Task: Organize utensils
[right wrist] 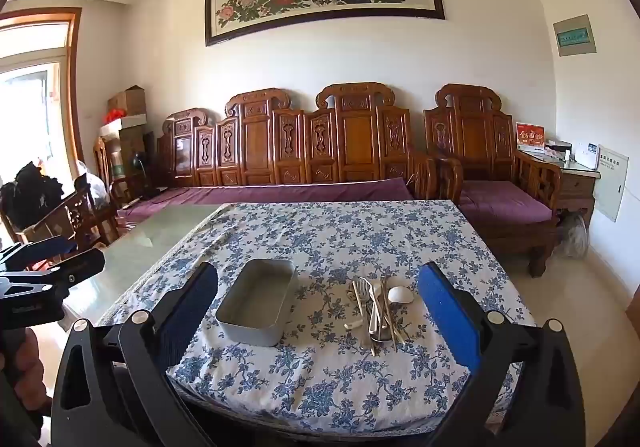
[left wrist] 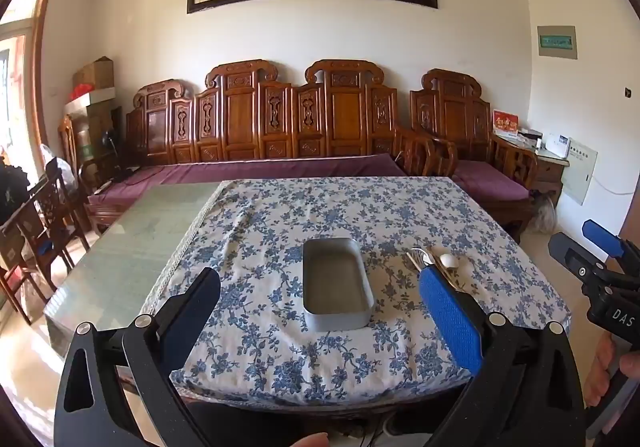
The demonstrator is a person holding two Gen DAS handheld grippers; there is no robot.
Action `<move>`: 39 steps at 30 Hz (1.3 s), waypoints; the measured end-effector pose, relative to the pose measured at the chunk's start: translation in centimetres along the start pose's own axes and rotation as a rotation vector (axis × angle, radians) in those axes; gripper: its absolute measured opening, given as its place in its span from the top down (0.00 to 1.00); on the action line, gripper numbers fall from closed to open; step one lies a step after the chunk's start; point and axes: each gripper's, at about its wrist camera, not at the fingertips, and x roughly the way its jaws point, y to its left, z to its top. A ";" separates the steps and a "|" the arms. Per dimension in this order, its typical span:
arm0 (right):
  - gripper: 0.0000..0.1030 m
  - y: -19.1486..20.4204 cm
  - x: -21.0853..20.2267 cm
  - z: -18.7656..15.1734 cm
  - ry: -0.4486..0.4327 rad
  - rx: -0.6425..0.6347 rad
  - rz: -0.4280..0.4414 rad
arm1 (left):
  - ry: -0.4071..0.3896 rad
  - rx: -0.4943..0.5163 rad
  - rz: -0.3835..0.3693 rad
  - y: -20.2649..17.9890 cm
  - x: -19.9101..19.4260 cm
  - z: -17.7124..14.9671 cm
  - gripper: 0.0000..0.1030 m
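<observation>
On floral tablecloth [right wrist: 340,239] (carved sofa [right wrist: 304,151] behind), grey tin [right wrist: 256,305], utensils [right wrist: 376,307]

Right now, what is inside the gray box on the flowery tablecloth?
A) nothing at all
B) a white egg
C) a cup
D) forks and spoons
A: the gray box shows only its bare bottom in both views, while the pile of utensils lies on the tablecloth beside it.
</observation>
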 end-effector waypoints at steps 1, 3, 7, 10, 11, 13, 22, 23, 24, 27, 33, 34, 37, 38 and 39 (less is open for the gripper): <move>0.02 0.0 0.0 0.0 0.000 0.000 0.000 | 0.000 0.002 0.001 0.0 0.0 0.0 0.06; 0.02 0.0 0.0 0.0 0.000 -0.001 0.001 | -0.002 0.005 0.001 0.0 0.1 0.0 0.06; 0.02 -0.1 0.0 0.1 -0.001 0.000 0.000 | -0.002 0.002 -0.001 0.1 0.3 0.0 0.06; 0.02 -0.1 0.0 0.1 0.000 -0.001 0.001 | -0.002 0.001 -0.003 0.2 0.6 0.1 0.06; 0.02 -0.1 0.0 0.1 0.001 -0.003 0.000 | -0.002 0.001 -0.004 0.3 0.7 0.1 0.06; 0.02 -0.1 0.0 0.1 0.000 0.000 0.001 | -0.010 0.007 0.000 -0.6 -0.1 0.1 0.06; 0.02 0.3 -0.1 -0.3 -0.001 -0.001 0.002 | -0.017 0.007 0.003 -0.5 -0.3 0.3 0.06; 0.02 0.4 -0.2 -0.1 -0.001 -0.002 0.002 | -0.018 0.008 0.001 -0.4 -0.8 0.5 0.06; 0.02 0.4 -0.1 -0.1 -0.002 -0.002 0.003 | -0.018 0.007 0.000 -0.4 -0.8 0.5 0.06; 0.02 0.4 -0.2 0.1 -0.003 -0.003 0.001 | -0.018 0.008 0.000 -0.4 -0.7 0.5 0.06; 0.02 0.4 -0.2 0.2 -0.004 -0.003 0.001 | -0.018 0.007 -0.001 -0.5 -0.7 0.5 0.06; 0.02 0.4 -0.2 0.2 -0.004 -0.003 0.000 | -0.018 0.007 -0.002 -0.5 -0.7 0.5 0.06; 0.02 0.4 -0.2 0.1 -0.005 -0.003 0.001 | -0.018 0.007 -0.003 -0.5 -0.7 0.5 0.06; 0.02 0.4 -0.2 0.1 -0.004 -0.004 0.001 | -0.018 0.007 -0.004 -0.5 -0.7 0.5 0.06; 0.02 0.4 -0.3 0.2 -0.004 -0.003 0.002 | -0.019 0.007 -0.002 -0.5 -0.7 0.5 0.06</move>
